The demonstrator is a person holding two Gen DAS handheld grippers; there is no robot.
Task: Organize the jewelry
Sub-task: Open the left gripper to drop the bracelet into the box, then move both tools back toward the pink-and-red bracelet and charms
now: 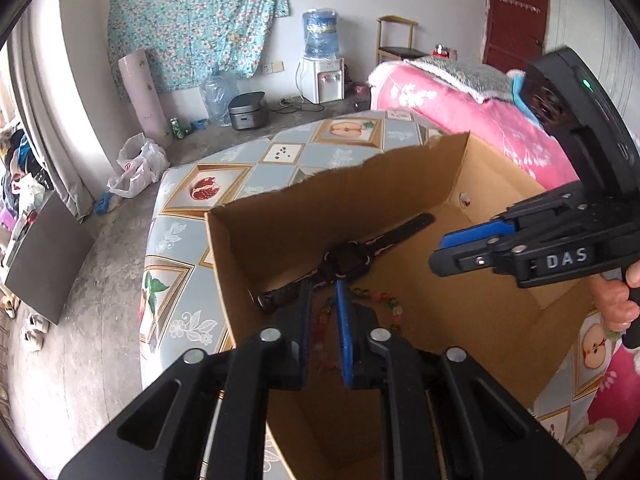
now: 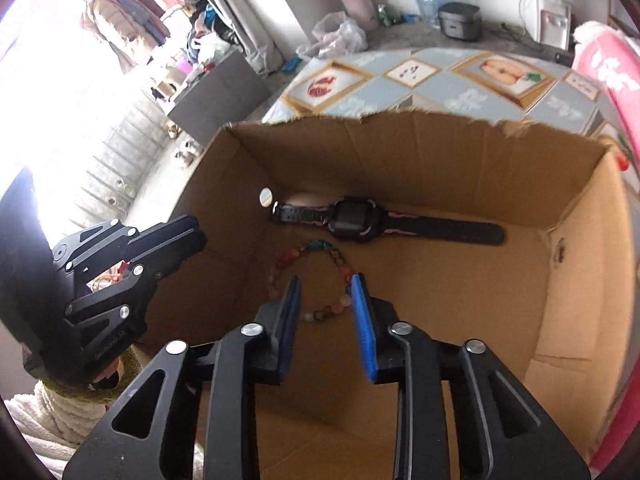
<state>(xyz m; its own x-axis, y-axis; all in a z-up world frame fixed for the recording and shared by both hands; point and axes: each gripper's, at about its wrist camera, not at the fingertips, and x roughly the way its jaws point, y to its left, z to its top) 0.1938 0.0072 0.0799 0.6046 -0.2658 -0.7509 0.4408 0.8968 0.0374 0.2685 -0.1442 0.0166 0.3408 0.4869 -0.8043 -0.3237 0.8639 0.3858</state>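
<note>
**Two pieces of jewelry in the box**

Two items lie on the floor of the cardboard box [image 2: 580, 264]: a black watch [image 2: 352, 220] stretched across mid-frame in the right wrist view, and a beaded bracelet [image 2: 316, 246] just below it; the right gripper [image 2: 326, 284] hangs over the bracelet, jaws apart and empty; the left gripper [image 1: 322, 292], jaws slightly apart, holds nothing above the watch strap; the box sits on a fruit-patterned tablecloth [image 1: 276, 156].
</note>
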